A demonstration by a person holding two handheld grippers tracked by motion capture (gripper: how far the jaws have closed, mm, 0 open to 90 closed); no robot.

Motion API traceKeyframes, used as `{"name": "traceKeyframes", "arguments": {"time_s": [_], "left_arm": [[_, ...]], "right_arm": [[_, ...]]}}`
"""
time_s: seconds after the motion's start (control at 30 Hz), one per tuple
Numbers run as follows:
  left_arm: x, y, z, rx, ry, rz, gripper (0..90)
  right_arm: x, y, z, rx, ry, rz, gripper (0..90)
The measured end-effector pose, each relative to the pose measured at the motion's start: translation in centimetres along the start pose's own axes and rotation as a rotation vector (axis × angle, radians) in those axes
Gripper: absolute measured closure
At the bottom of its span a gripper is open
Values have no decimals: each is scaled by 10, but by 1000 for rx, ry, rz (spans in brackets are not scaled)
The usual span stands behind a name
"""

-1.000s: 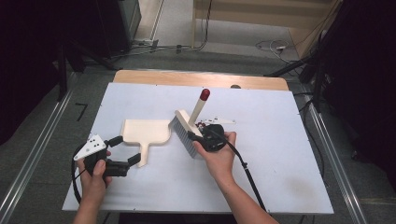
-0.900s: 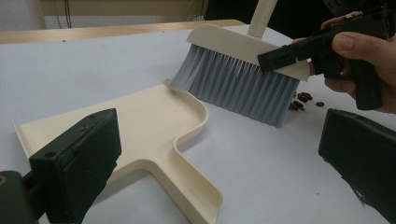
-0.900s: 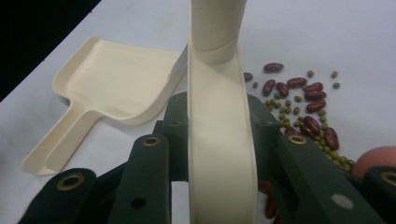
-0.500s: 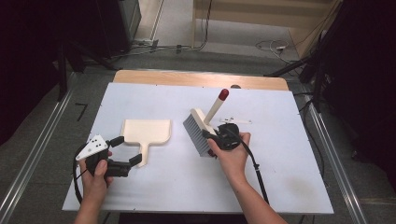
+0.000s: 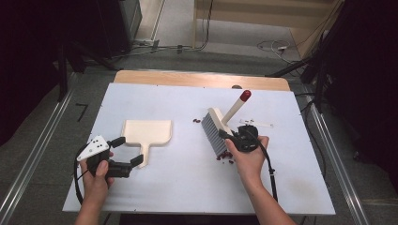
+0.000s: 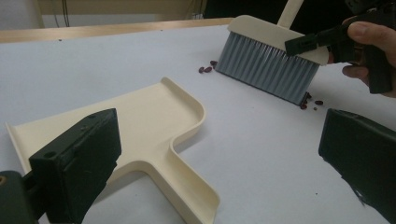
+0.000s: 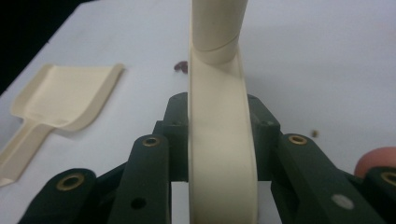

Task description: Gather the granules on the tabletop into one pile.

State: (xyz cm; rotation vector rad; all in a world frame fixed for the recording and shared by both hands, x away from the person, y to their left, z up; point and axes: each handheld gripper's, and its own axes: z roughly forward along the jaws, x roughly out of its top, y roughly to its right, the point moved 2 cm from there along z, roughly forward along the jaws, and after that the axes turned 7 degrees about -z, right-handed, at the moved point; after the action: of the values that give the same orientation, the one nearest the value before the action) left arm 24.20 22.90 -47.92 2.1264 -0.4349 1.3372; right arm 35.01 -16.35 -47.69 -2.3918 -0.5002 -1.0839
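A cream dustpan (image 5: pixel 146 132) lies flat on the white table, its handle pointing toward the near edge. My left gripper (image 5: pixel 127 151) stands open at that handle; in the left gripper view the dustpan (image 6: pixel 140 126) runs between the jaws untouched, left gripper (image 6: pixel 219 144). My right gripper (image 5: pixel 230 137) is shut on the cream back of a brush (image 5: pixel 217 129) with grey bristles and a red-tipped handle. The bristles rest on the table beside several small red beans (image 5: pixel 225 157). In the right gripper view the brush (image 7: pixel 222 140) is clamped between the jaws of my right gripper (image 7: pixel 222 126).
A few more beans (image 5: pixel 196 121) lie left of the brush, between it and the dustpan. A thin white stick (image 5: pixel 257 123) lies just beyond the right hand. The table's wooden far edge (image 5: pixel 202 79) borders dark floor with cables.
The right gripper has carried the brush to the right, away from the dustpan, and beans now show by the bristles. The left gripper has stayed put.
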Motion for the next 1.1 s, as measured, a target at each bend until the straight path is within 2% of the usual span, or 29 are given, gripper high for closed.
{"name": "traceKeyframes", "arguments": {"time_s": [0.1, 0.2, 0.37, 0.47, 0.63, 0.7, 0.87, 0.93, 1.03, 1.1], "left_arm": [[0, 0, 1, 0, -2, -1, 0], [0, 0, 1, 0, -3, -1, 0], [0, -1, 0, -3, 1, 1, 0], [0, -3, -2, -4, 5, -7, 0], [-1, -4, -3, -5, 8, -9, 0], [-1, -4, -2, -5, 7, -11, 0], [-1, -1, 1, -7, -6, -1, 0], [-1, 0, 3, -6, -9, -1, 0], [-1, 0, 4, -9, -13, 3, 0], [-1, 0, 4, -8, -13, 4, 0]], "right_arm": [[7, -8, -2, 15, 25, -10, 654], [16, -22, 4, 24, 36, -21, 654], [28, -45, 28, 32, 28, -15, 654], [30, -52, 43, 18, 6, -15, 654], [26, -41, 50, -55, -20, -8, 654], [22, -30, 45, -61, -21, 14, 654], [18, -19, 36, -78, -15, 25, 654], [17, -15, 32, -79, -14, 49, 654], [16, -12, 28, -86, -5, 62, 654], [16, -12, 25, -67, 5, 62, 654]]}}
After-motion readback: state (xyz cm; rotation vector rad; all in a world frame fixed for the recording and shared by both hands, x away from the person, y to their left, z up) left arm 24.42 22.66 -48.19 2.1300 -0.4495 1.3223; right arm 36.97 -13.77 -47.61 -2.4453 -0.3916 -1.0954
